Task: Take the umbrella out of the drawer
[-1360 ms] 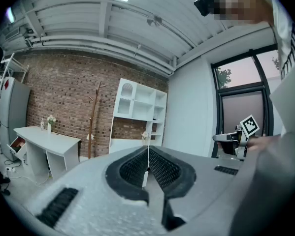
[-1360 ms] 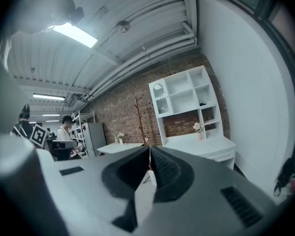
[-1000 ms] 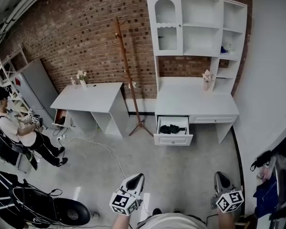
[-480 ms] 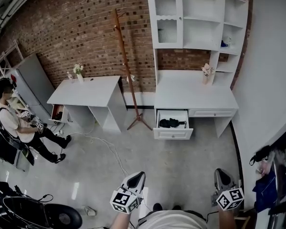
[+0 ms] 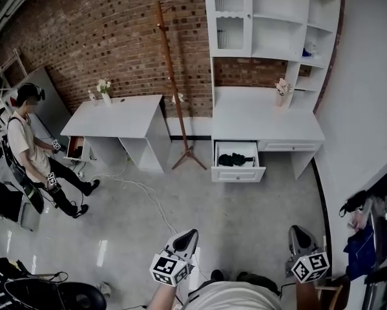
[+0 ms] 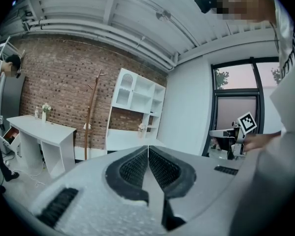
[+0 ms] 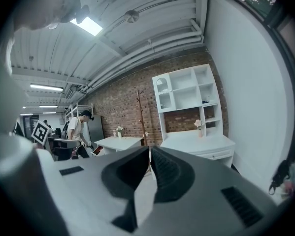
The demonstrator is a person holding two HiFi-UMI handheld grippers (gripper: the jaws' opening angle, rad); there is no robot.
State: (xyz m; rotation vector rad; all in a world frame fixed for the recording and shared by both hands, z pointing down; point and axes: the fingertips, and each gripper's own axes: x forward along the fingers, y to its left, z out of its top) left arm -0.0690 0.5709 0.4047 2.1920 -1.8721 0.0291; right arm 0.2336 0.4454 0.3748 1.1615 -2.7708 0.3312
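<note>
Two grippers, left gripper (image 5: 186, 236) and right gripper (image 5: 300, 236), each with ribbed black pads and jaws together on nothing, held low and well apart from the furniture. One black folded umbrella (image 5: 237, 159) lies inside the pulled-out white drawer (image 5: 238, 173) of the right-hand bench (image 5: 264, 118), which carries one white shelf unit (image 5: 274, 18). Also one second white bench (image 5: 119, 115), one slim wooden coat stand (image 5: 174, 76) between the benches against the brick wall (image 5: 103, 31), one pale cable (image 5: 148, 196) across the grey floor (image 5: 245, 218), and one person (image 5: 31, 147) standing far left.
</note>
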